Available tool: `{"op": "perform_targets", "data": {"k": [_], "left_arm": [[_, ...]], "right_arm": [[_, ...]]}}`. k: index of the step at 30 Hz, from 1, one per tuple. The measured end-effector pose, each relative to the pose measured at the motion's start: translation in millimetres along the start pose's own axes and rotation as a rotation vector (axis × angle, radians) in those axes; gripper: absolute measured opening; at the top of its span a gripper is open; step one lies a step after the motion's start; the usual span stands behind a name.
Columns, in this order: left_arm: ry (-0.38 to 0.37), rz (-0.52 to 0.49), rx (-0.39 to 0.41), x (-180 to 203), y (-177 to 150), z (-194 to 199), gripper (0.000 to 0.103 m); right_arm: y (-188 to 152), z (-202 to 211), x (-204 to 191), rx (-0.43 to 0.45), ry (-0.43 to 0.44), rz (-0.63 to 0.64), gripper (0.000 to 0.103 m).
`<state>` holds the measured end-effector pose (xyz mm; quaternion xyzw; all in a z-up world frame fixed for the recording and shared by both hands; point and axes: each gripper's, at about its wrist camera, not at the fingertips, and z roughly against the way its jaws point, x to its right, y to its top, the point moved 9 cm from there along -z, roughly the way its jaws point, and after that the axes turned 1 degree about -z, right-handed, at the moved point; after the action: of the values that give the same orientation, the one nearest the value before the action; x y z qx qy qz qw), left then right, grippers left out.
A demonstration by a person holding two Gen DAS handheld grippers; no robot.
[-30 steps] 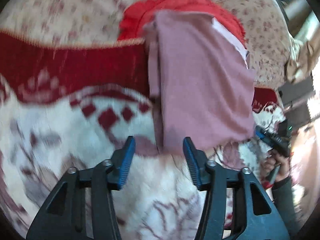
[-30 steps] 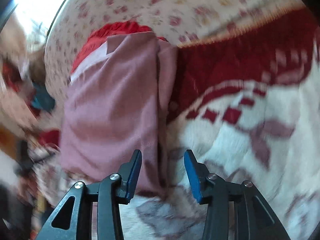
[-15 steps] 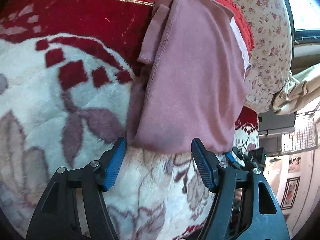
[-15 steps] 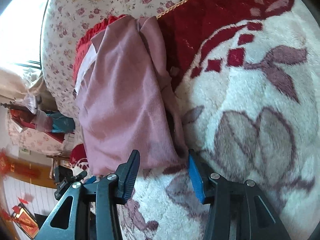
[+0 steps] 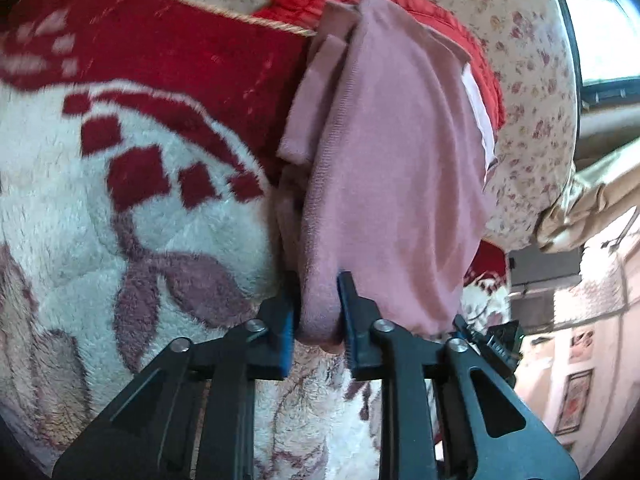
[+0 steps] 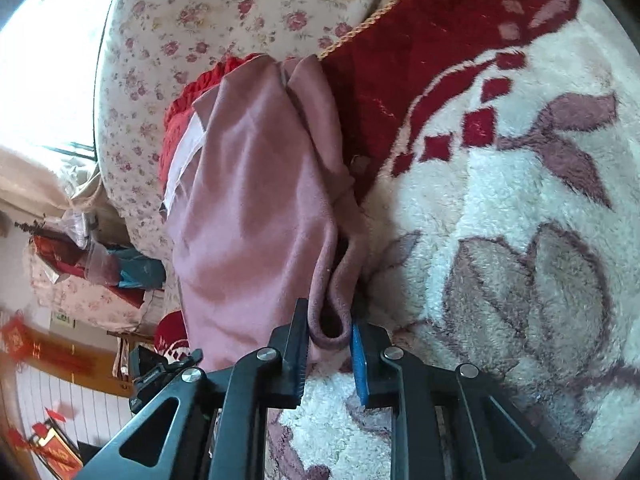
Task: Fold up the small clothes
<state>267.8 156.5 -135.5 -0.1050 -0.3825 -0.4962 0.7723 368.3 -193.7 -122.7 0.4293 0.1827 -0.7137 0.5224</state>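
From my left camera: the plush blanket (image 5: pixel 120 208) fills the left side, white pile with dark red blocks and mauve leaf shapes, blurred toward the edge. Centre, the pink garment (image 5: pixel 400 168) lies lengthwise on it, partly folded, narrow flaps tucked along its left side; its far end overlaps a red cloth (image 5: pixel 472 28), mostly covered, so I cannot say what that is. My left tool (image 5: pixel 318 312) has just been closing and now pinches the garment's near rolled edge between its blue pads. Right of that, a floral cover (image 5: pixel 532 92), then a bright window (image 5: pixel 600 28), washed out; low right, the other tool's tip shows behind the hem, and blurred framed pictures (image 5: pixel 576 400) on a wall. From my right camera: overexposed glare at far left, cluttered cloths and red hangings (image 6: pixel 24 340) below, too small to identify. The garment (image 6: pixel 248 200) runs up the centre-left; a pale strip peeks out along its left edge. My right tool (image 6: pixel 330 344) has also just been closing, and it nips a looped fold of the near hem; the loop stands open between the pads. The blanket (image 6: pixel 520 240) takes up the whole right side, its gold-corded edge (image 6: pixel 372 20) meeting the floral cover (image 6: pixel 224 4).
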Motion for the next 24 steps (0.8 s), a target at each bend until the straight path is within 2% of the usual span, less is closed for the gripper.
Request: {"op": "perform_targets", "data": {"k": [4,9,12,15,18,21,24], "left_arm": [[0.001,-0.037,0.018,9,-2,11,0.012],[0.014,-0.040,-0.017,19,-23,41,0.012],[0.023,-0.043,-0.064,20,-47,54,0.012],[0.029,-0.022,-0.132,11,-84,61,0.011],[0.016,-0.003,-0.161,2,-115,69,0.011],[-0.011,0.023,-0.172,-5,-140,74,0.011],[0.003,0.029,-0.161,-13,-151,69,0.013]], "right_arm": [[3,1,3,0.013,-0.044,0.010,0.008],[-4,41,-28,0.077,-0.044,0.079,0.007],[-29,61,-26,0.063,-0.051,0.049,0.007],[-64,77,-15,0.034,-0.073,0.017,0.007],[-97,97,-9,0.033,-0.069,-0.008,0.006],[-117,116,-7,0.054,-0.060,-0.018,0.006],[-134,126,-6,0.045,-0.066,-0.002,0.006]]}}
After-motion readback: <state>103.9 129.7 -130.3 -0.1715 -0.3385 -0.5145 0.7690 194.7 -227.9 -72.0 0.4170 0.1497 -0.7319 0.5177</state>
